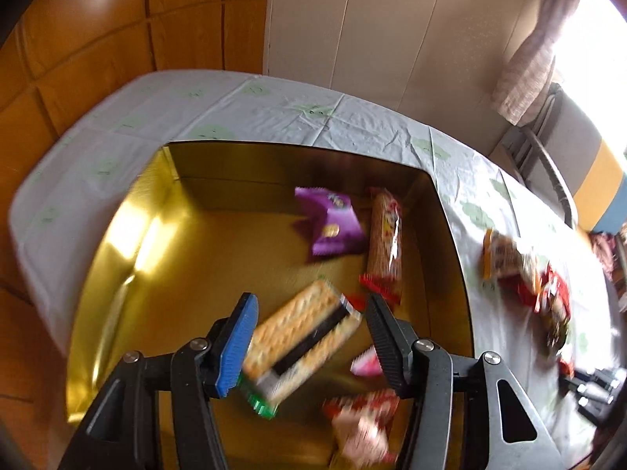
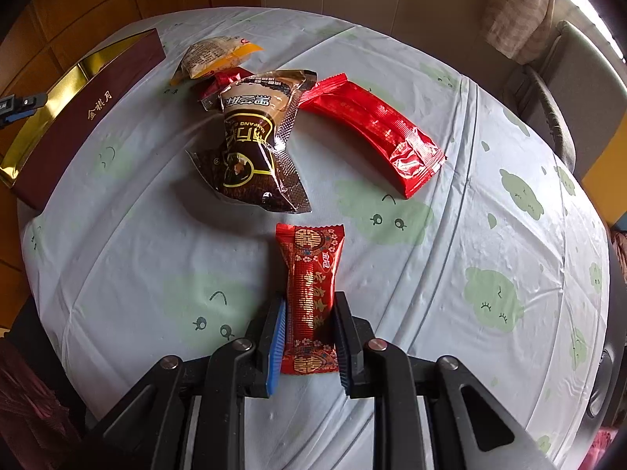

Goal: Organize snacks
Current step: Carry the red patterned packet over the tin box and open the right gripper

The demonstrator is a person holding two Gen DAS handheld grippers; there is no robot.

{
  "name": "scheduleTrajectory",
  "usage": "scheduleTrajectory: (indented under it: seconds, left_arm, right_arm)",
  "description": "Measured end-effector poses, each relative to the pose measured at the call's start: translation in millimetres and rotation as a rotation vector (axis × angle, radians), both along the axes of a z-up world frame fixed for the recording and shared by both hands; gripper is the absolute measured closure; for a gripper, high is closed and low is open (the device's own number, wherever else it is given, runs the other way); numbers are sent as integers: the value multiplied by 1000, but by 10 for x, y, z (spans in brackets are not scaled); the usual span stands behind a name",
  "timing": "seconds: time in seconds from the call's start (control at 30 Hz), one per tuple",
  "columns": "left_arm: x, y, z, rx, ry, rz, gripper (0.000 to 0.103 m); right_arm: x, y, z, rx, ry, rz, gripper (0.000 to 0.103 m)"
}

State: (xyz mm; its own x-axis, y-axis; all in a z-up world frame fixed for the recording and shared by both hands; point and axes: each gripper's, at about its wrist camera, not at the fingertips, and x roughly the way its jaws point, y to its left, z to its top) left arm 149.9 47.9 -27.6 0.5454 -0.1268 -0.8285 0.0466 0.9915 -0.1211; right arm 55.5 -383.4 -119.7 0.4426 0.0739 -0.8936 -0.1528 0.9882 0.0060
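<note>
The left gripper (image 1: 311, 337) hangs over the gold-lined box (image 1: 129, 243), fingers spread. A cracker pack (image 1: 301, 338) lies tilted between them; through the blur it seems loose, not pinched. A purple packet (image 1: 333, 221) and a biscuit roll (image 1: 386, 241) lie deeper in the box. The right gripper (image 2: 309, 337) pinches a red candy (image 2: 311, 293) above the tabletop (image 2: 490, 215), near a brown packet (image 2: 250, 145) and a red bar (image 2: 376, 121).

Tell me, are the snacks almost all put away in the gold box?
About halfway. The purple packet and long cracker pack lie in the gold box. The left hand-held gripper is open around a cracker pack; the right grips a red candy. The brown packet and red pack still wait.
</note>
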Motion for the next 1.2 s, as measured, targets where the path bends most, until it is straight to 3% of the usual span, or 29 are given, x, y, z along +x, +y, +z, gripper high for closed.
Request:
scheduleTrajectory:
  seconds: [0.43,0.97,1.2]
  left_arm:
    - [-744,61,40,71,-72,35,46]
    - [-975,230,11,82,-89,66,46]
    - [-1000,357,-37,80,-89,90,46]
  right_arm:
    - [-19,7,-15,-1,-5,-3,80]
    - [-7,69,35,-46,34,-52,81]
    - [-204,196,312,33,-19,-81,81]
